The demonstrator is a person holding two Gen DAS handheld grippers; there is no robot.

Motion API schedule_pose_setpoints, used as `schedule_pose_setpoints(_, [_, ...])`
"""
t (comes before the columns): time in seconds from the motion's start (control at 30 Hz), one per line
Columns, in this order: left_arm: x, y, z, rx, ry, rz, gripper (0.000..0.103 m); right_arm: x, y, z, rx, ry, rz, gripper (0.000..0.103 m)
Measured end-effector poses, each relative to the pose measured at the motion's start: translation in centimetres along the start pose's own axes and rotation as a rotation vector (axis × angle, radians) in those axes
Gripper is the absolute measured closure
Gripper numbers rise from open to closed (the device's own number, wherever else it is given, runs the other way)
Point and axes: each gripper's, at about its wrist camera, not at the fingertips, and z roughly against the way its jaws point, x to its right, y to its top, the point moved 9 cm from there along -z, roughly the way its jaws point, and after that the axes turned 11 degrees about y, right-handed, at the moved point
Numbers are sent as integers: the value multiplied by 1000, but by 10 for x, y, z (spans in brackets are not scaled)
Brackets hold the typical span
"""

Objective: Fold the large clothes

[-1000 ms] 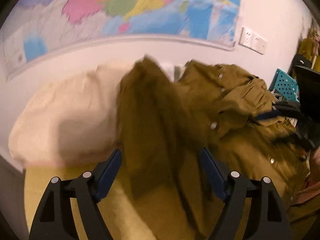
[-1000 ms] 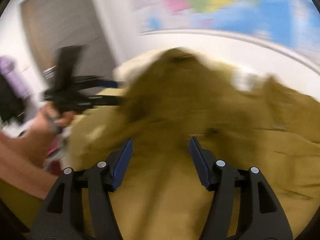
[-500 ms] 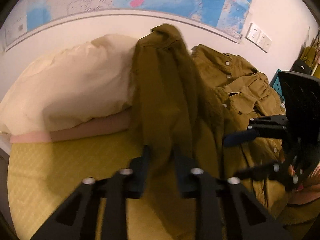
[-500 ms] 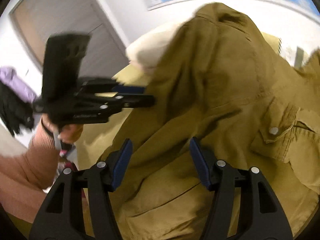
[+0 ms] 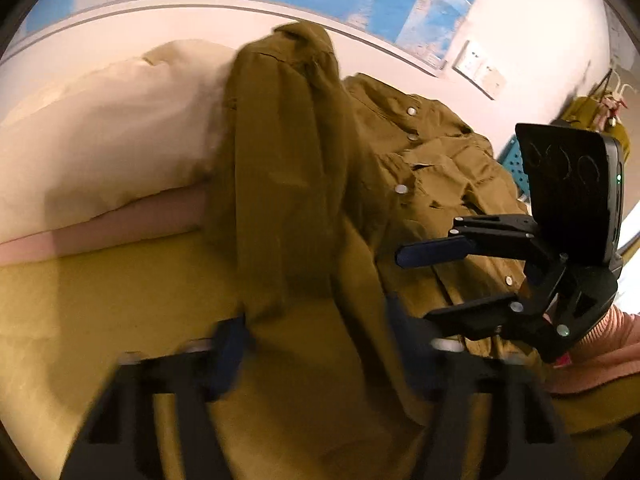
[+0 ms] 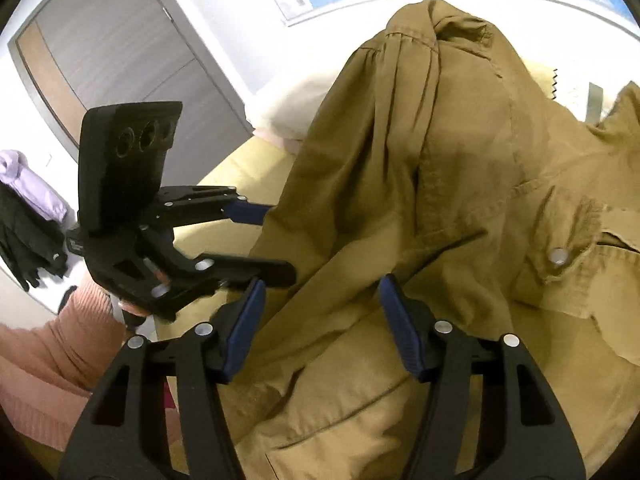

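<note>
Slipping is the risk: the big olive-brown cotton jacket (image 6: 440,168) is bunched in a tall heap in the middle of both views, on the yellow bed sheet (image 5: 100,300), and a fold could flop back if a pinch takes too little cloth. The left tool (image 5: 316,344) is blurry and its jaws are opening, with cloth between them. The right tool (image 6: 322,324) is partly open; cloth lies between its blue pads (image 6: 244,332), not squeezed.

olive jacket (image 6: 460,168) | cotton, snap buttons, flap chest pocket | crumpled, unfolded, front up | one section bunched into a tall far-left hump, rest spread near and right | lying on yellow bed (image 5: 100,300)
</note>
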Motion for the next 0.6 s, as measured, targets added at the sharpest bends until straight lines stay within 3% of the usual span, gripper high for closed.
schedule_pose_setpoints(0.03, [-2,1,-3,-8,12,9,90,-1,0,1,4,14,-7,43])
schedule_pose_setpoints(0.07, [-7,2,-4,-13,19,29,99,0,0,1,10,20,-24,43])
schedule_pose_setpoints(0.3, [-56,9,60,144,24,185,101,-6,-2,-5,7,39,-16,44])
schedule_pose_setpoints(0.37, [-60,9,66,142,23,201,101,-8,4,-11,8,45,-16,43])
schedule_pose_setpoints(0.43, [-55,8,64,133,22,195,101,-6,17,-25,16,53,-36,32])
schedule_pose_setpoints(0.5, [-48,9,61,128,10,182,101,-1,27,-40,21,48,-42,31])
schedule_pose_setpoints(0.57, [-40,11,62,130,5,159,101,2,34,-56,21,81,-73,38])
schedule_pose_setpoints(0.6, [-38,12,64,128,-3,152,101,1,35,-60,13,105,-79,66])
